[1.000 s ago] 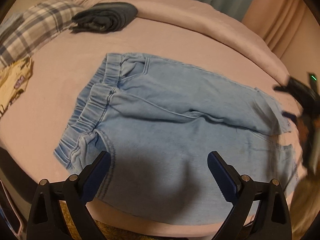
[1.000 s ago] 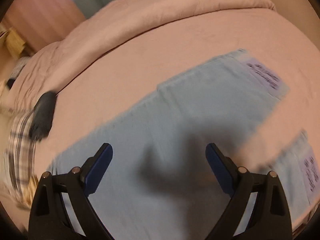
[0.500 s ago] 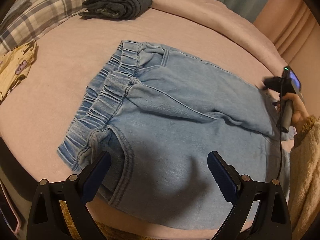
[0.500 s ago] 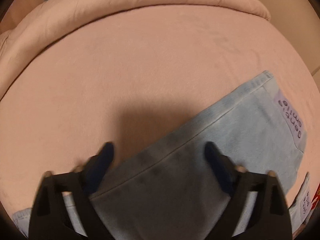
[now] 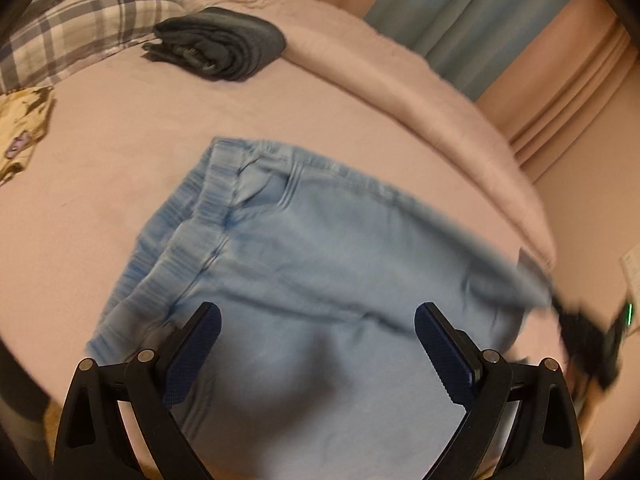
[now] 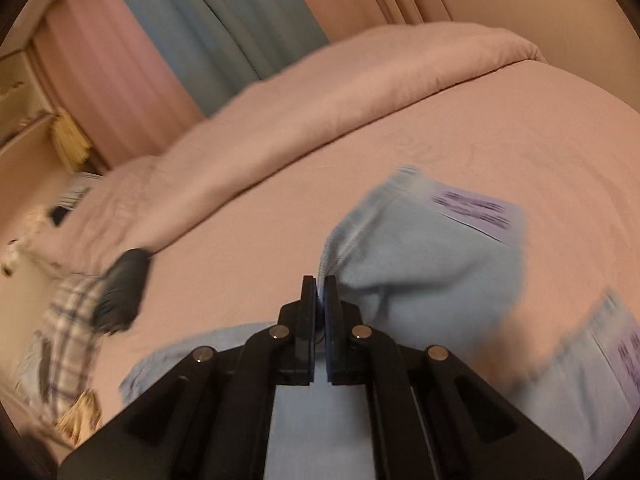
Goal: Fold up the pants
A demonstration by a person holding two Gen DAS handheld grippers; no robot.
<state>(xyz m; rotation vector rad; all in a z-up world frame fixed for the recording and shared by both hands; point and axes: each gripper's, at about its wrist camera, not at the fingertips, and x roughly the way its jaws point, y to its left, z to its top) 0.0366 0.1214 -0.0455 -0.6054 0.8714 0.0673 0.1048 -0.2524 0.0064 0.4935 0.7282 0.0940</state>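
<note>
Light blue denim pants [image 5: 320, 280] lie on a pink bed, elastic waistband to the left, legs running right. My left gripper [image 5: 318, 350] is open and empty, hovering over the seat of the pants near the front edge. My right gripper [image 6: 319, 284] is shut on the edge of the far pant leg [image 6: 420, 248] and lifts it off the bed; a purple label [image 6: 472, 210] shows at its hem. The other leg [image 6: 580, 368] lies flat below. The right gripper also shows blurred at the right of the left wrist view [image 5: 584, 344].
A folded dark garment [image 5: 220, 42] lies at the back of the bed beside a plaid pillow [image 5: 80, 12]. A yellow patterned cloth [image 5: 20, 136] lies at the left. A rolled pink duvet [image 5: 400, 92] runs along the far side, with curtains [image 6: 224, 20] behind.
My right gripper has shut on the far pant leg's edge and raised it, dragging the leg. My left gripper stayed open and drifted slightly over the pants.
</note>
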